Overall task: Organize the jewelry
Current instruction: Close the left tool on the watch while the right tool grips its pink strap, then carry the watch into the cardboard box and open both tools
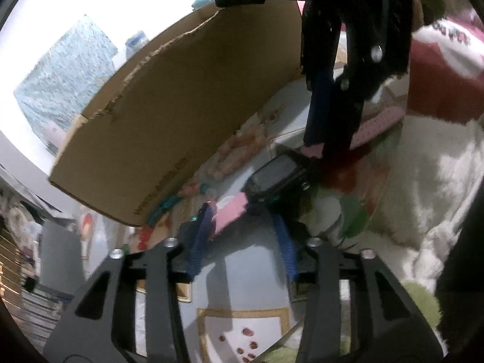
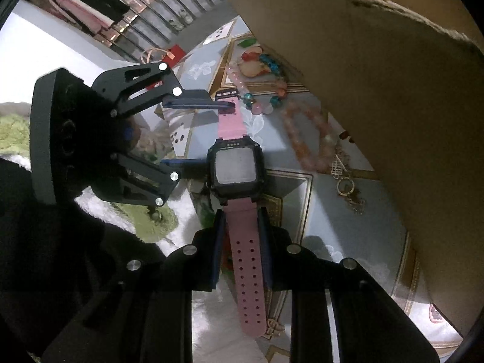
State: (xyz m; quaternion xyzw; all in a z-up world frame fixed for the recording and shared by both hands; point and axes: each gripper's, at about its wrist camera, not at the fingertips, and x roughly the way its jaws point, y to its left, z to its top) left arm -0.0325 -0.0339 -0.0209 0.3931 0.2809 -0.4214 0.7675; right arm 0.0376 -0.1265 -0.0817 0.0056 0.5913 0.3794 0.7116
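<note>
A watch [image 2: 236,166] with a black square case and a pink strap hangs over the patterned table. My right gripper [image 2: 241,214] is shut on its long perforated strap [image 2: 246,272] just below the case. In the left wrist view it comes down from the top as the right gripper [image 1: 325,148], pinching the strap above the watch [image 1: 276,178]. My left gripper [image 1: 242,214] stands open around the short strap half [image 1: 230,214], whose end leans on one blue pad. In the right wrist view the left gripper [image 2: 219,133] reaches in from the left.
A tall cardboard box wall [image 2: 378,106] curves close along the right and shows as the cardboard box [image 1: 181,106]. On the tablecloth [image 2: 332,242] lie a pink and teal bead bracelet [image 2: 263,90], a peach bead bracelet [image 2: 308,139] and a gold charm [image 2: 345,186]. A fuzzy white sleeve [image 1: 423,181] is nearby.
</note>
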